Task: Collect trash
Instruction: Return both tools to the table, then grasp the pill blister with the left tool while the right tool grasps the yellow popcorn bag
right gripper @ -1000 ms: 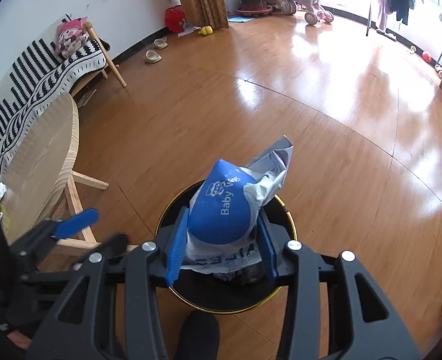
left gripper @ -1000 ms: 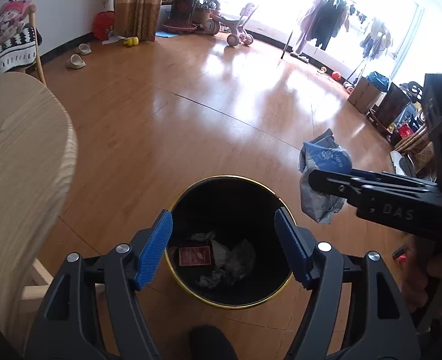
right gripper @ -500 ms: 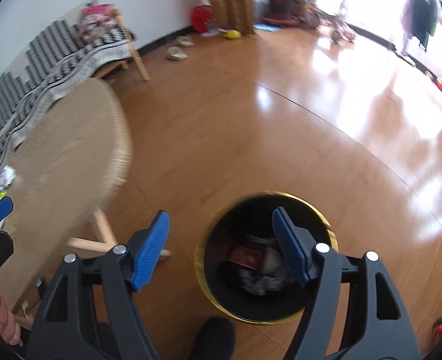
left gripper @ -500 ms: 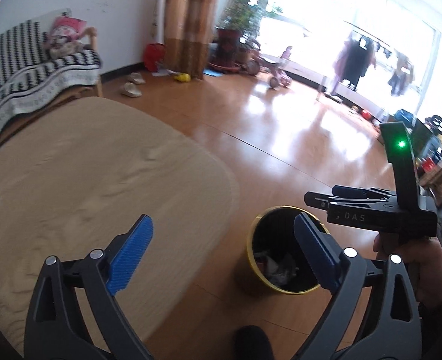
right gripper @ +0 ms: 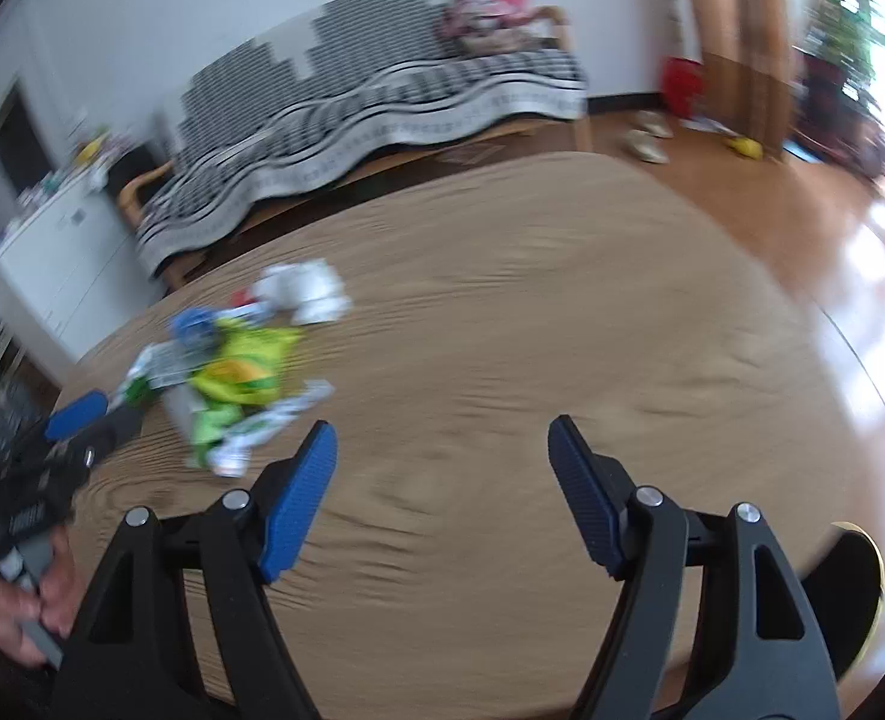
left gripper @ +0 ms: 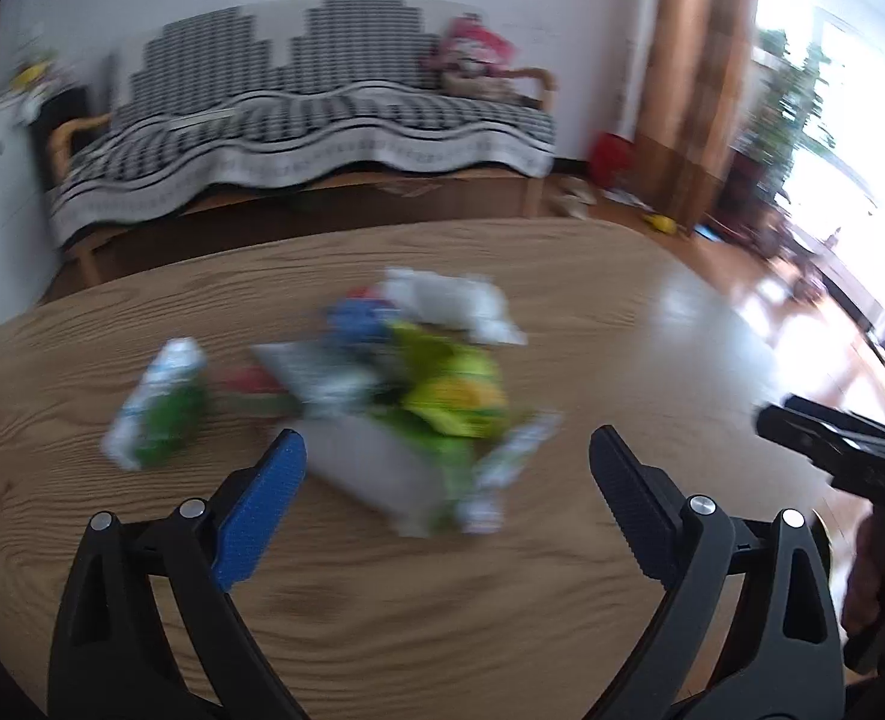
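A blurred pile of trash lies on the round wooden table [left gripper: 382, 612]: a yellow-green wrapper [left gripper: 451, 390], a white crumpled wrapper [left gripper: 454, 303], a green-white packet [left gripper: 157, 411] and a grey bag [left gripper: 376, 468]. My left gripper [left gripper: 447, 483] is open and empty, just in front of the pile. My right gripper [right gripper: 442, 480] is open and empty over bare table, right of the pile [right gripper: 238, 372]. The black bin [right gripper: 850, 594] with a gold rim shows at the right gripper's lower right. The left gripper also shows in the right wrist view [right gripper: 76, 414].
A sofa with a black-white striped cover [left gripper: 304, 114] stands behind the table. A white cabinet [right gripper: 52, 252] is at the left. Wooden floor [right gripper: 832, 228], slippers [right gripper: 646, 144] and curtains [left gripper: 700, 60] lie to the right.
The right gripper opened and dropped the blue-white bag into the bin. Both grippers then swung left from the bin to the table, and the trash pile came into view.
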A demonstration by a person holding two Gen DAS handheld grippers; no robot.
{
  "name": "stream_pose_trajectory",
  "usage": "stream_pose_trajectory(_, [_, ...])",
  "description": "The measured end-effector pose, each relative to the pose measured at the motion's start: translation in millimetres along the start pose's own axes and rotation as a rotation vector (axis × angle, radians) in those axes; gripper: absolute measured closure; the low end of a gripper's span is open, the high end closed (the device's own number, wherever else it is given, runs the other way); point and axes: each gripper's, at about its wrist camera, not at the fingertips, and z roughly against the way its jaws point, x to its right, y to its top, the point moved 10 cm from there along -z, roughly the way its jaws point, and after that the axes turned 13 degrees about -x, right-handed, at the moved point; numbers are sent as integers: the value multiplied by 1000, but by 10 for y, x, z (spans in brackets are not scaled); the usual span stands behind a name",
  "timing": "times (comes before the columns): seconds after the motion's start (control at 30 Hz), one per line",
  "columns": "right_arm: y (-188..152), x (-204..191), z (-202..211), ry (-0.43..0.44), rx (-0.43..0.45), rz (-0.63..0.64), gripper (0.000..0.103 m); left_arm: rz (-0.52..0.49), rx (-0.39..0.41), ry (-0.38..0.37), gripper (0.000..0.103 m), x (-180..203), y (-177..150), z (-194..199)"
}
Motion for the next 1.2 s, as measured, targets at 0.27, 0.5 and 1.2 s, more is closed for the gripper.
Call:
stream_pose_trajectory(0.27, [125, -881, -515, 38, -56, 112, 32, 200, -11, 212, 10, -1889, 62, -115])
stream_pose_trajectory(0.5, [169, -959, -733, 43, -85, 122, 32, 166, -85, 206, 11, -2222, 69, -543])
stream_pose_trajectory(1.2, [612, -1093, -1232, 151, -125, 49, 32, 112, -117, 43, 71, -1905, 228, -966])
